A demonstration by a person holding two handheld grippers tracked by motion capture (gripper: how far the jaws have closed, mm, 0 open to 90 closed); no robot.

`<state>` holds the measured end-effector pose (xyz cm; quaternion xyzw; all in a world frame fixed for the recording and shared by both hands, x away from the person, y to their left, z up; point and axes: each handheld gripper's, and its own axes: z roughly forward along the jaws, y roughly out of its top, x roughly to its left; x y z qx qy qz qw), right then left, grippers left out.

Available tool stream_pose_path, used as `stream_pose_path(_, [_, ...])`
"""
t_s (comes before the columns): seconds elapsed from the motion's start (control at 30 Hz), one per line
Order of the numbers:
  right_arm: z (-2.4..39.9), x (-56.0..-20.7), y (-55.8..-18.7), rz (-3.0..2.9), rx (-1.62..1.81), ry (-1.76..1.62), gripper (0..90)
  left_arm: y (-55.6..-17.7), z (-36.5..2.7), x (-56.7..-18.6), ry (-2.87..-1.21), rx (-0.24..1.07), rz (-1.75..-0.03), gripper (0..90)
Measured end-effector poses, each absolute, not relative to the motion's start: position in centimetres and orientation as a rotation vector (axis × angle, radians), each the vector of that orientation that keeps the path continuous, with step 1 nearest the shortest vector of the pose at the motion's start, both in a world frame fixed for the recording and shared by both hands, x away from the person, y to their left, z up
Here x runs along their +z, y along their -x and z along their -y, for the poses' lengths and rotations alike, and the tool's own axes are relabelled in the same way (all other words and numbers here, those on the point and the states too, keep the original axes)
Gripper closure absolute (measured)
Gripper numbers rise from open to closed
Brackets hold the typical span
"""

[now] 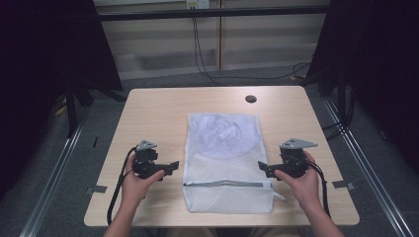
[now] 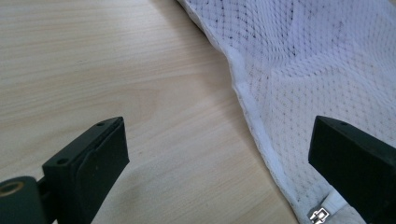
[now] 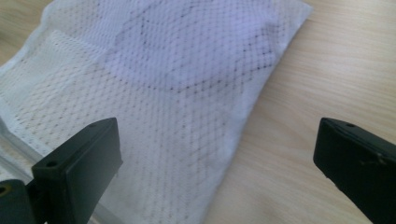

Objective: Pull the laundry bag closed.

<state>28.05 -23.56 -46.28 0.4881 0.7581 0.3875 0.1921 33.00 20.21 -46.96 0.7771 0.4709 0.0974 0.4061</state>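
Here we see a white mesh laundry bag (image 1: 228, 160) lying flat at the middle of the wooden desk (image 1: 158, 111), its zipper (image 1: 225, 184) running across near the edge closest to the person. A pale garment (image 1: 225, 134) shows through the mesh in the far half of the bag. We note the left tongs (image 1: 170, 167) held just beside the bag's left edge, jaws spread wide and empty. The right tongs (image 1: 262, 167) sit just beside the bag's right edge, likewise spread wide and gripping nothing. Both point inward toward the bag. A dark round grommet (image 1: 250, 98) sits in the desk's far side.
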Motion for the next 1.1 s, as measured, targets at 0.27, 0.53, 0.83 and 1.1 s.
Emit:
stream_pose_path(0.27, [21.7,-45.9,-27.9,-2.173,1.097,-1.328,2.3,-33.0,-20.4,-46.8,-1.966,0.219,-1.181,5.0])
stream_pose_path(0.53, [19.6,-45.7,-27.7,-2.231,1.100,-1.288,4.1,-33.0,-20.6,-46.6,-1.977,0.221,-1.182,5.0])
stream_pose_path(0.83, [17.8,-45.6,-28.2,-2.262,1.142,-1.282,4.7,-32.9,-20.8,-46.4,-1.980,0.225,-1.176,5.1])
stream_pose_path(1.1, [14.8,-45.7,-28.1,-2.311,1.163,-1.259,5.8,-32.8,-21.0,-46.2,-1.946,0.225,-1.187,5.3])
